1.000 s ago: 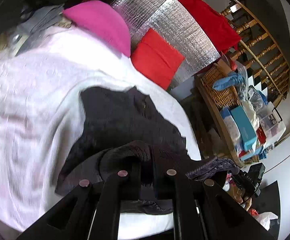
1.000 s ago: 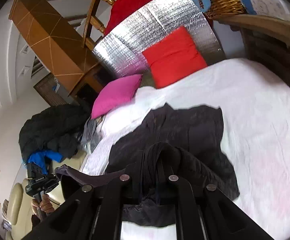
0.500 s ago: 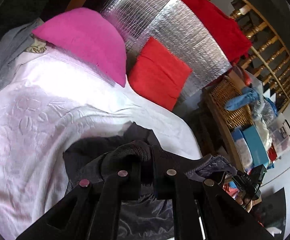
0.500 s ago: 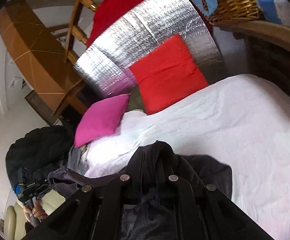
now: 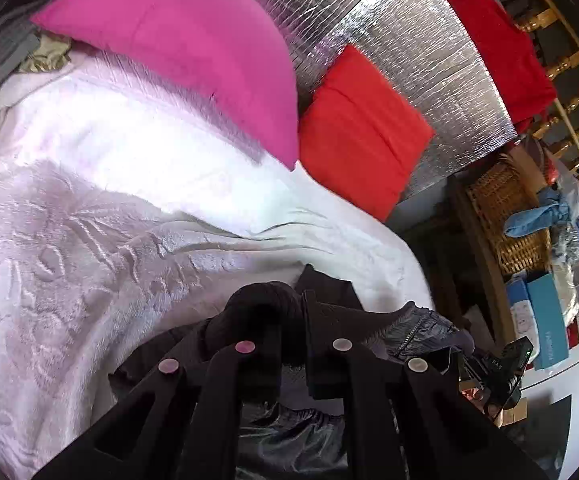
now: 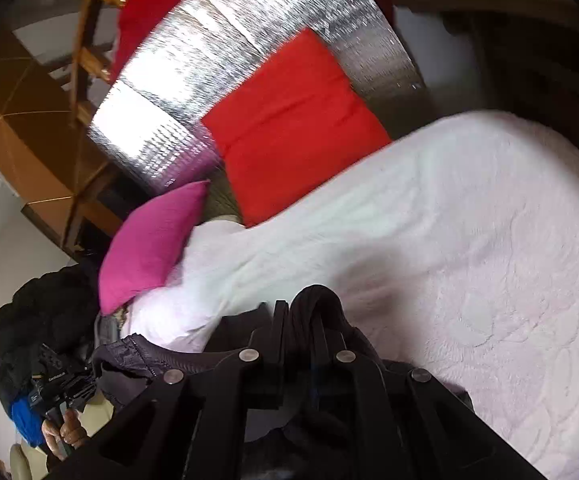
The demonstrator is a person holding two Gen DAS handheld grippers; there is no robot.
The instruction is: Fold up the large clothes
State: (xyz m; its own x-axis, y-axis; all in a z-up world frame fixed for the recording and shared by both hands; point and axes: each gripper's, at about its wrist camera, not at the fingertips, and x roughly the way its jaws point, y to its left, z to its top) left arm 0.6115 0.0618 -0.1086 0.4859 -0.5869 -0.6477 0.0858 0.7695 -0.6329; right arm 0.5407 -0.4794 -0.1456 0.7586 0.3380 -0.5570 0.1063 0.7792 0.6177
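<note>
A large dark jacket (image 5: 405, 328) hangs between both grippers over the white bedspread (image 5: 89, 220). My left gripper (image 5: 289, 312) is shut on its ribbed dark cuff, which bulges over the fingertips. My right gripper (image 6: 301, 312) is shut on another ribbed edge of the same jacket (image 6: 137, 356). The quilted body of the jacket sags below and between the two grippers, mostly hidden by them. The other gripper shows at the edge of each view.
A pink cushion (image 5: 193, 48) and a red cushion (image 5: 365, 132) lean on a silver foil panel (image 5: 429, 52) at the bed's head. A wicker basket (image 5: 513, 216) and boxes stand on a shelf at the right. A dark clothes pile (image 6: 29, 320) lies left of the bed.
Both grippers have carried the jacket edge forward toward the cushions. The jacket that lay spread on the bed is now mostly under and behind the grippers.
</note>
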